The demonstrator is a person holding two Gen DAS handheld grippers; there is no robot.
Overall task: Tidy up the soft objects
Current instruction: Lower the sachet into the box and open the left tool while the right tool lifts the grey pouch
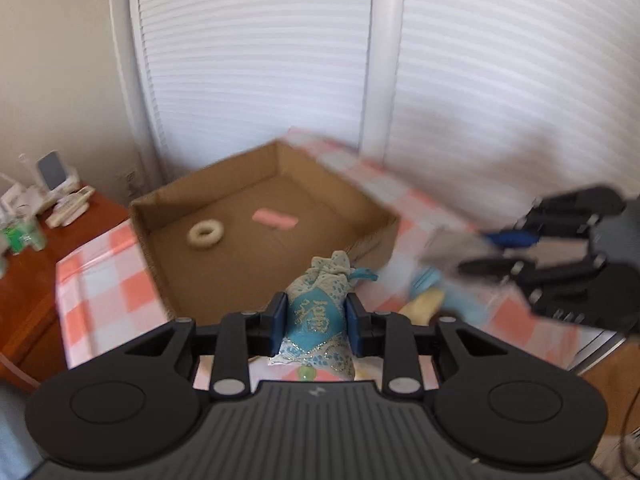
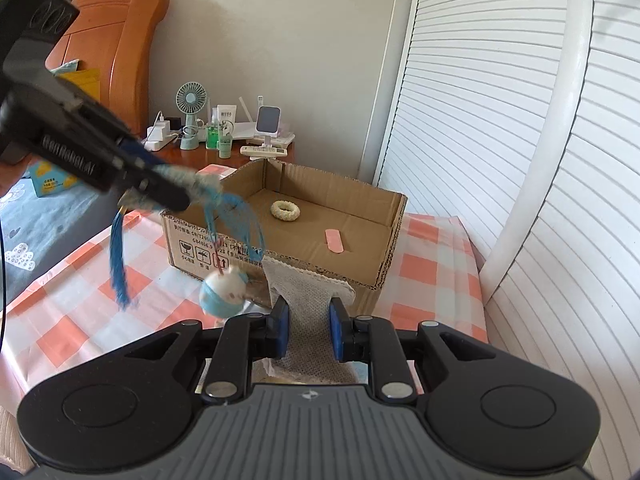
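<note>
My left gripper [image 1: 316, 318] is shut on a blue and white cloth pouch [image 1: 318, 312], held in the air in front of the open cardboard box [image 1: 160, 220]. In the right wrist view the left gripper [image 2: 172, 192] holds the pouch [image 2: 200, 182] beside the box's near left corner, with blue strings and a blue-white ball charm [image 2: 224, 294] hanging below. My right gripper [image 2: 308, 328] is shut on a white dotted cloth [image 2: 304, 296], just before the box [image 2: 384, 216]. In the left wrist view the right gripper [image 1: 472, 246] is blurred. A cream ring [image 2: 285, 210] and a pink strip [image 2: 334, 241] lie inside.
The box stands on a table with an orange-and-white checked cover [image 2: 424, 268]. A white louvred door [image 2: 500, 140] runs along the right. A wooden nightstand [image 2: 256, 156] with a fan, bottles and remotes stands behind the box. A bed [image 2: 36, 216] lies left.
</note>
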